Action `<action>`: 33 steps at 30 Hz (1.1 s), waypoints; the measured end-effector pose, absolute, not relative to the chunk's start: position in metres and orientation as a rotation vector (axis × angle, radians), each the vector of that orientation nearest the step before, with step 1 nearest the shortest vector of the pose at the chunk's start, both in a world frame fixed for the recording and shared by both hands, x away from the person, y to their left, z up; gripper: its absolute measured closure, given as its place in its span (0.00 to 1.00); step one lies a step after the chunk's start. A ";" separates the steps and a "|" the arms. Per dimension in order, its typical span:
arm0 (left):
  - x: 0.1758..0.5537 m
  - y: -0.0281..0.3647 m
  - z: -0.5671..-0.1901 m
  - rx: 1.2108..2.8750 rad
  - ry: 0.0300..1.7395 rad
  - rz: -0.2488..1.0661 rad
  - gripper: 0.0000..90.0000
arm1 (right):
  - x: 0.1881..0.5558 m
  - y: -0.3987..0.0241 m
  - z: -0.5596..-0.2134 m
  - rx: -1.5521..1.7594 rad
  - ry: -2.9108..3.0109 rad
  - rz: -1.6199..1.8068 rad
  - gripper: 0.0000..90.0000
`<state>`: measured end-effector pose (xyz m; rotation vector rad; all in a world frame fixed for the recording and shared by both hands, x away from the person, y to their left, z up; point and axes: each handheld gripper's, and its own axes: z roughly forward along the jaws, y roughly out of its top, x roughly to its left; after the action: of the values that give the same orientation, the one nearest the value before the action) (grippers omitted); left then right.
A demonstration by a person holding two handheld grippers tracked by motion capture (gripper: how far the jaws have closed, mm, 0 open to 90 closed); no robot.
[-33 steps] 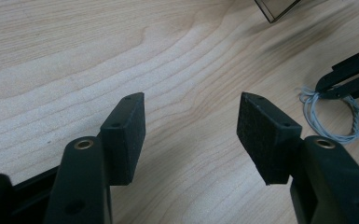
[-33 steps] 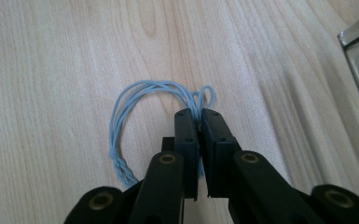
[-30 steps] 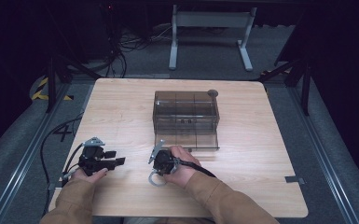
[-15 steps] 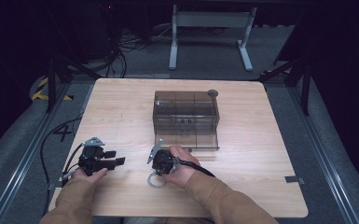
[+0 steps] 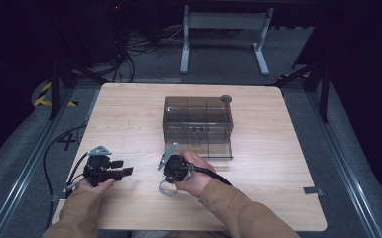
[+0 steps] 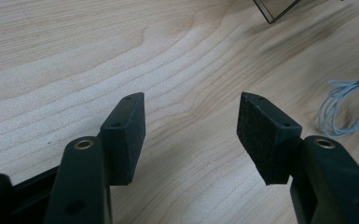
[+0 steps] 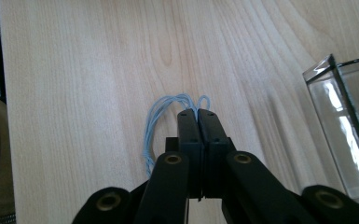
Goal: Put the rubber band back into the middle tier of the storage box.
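A small coil of pale blue-white wire lies on the wooden table in front of the person. My right gripper is shut on the coil's far loops, which stick out past its tips. In the high view the right gripper points down at the wire coil near the table's front. My left gripper stands open over bare wood with nothing between its pads; the wire coil lies off to its right. In the high view the left gripper sits level at the front left.
A smoky see-through box with compartments stands at mid-table just beyond the right hand; its corner is close on the right in the right gripper view. A small grey round knob sits at its back right corner. Cables trail off the table's left edge.
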<state>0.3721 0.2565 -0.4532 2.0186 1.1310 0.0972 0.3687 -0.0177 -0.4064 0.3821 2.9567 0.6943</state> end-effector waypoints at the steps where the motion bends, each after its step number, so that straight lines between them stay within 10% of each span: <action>1: 0.372 0.256 -0.453 2.019 1.131 0.097 0.48 | 0.368 -0.018 -0.405 0.389 2.955 0.696 1.00; 33: 0.372 0.256 -0.453 2.022 1.129 0.096 0.48 | 0.383 -0.048 -0.359 0.442 2.830 0.815 1.00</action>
<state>0.3723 0.2564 -0.4533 2.0224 1.1286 0.0956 0.3832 -0.0478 -0.3588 0.4423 2.8305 0.8155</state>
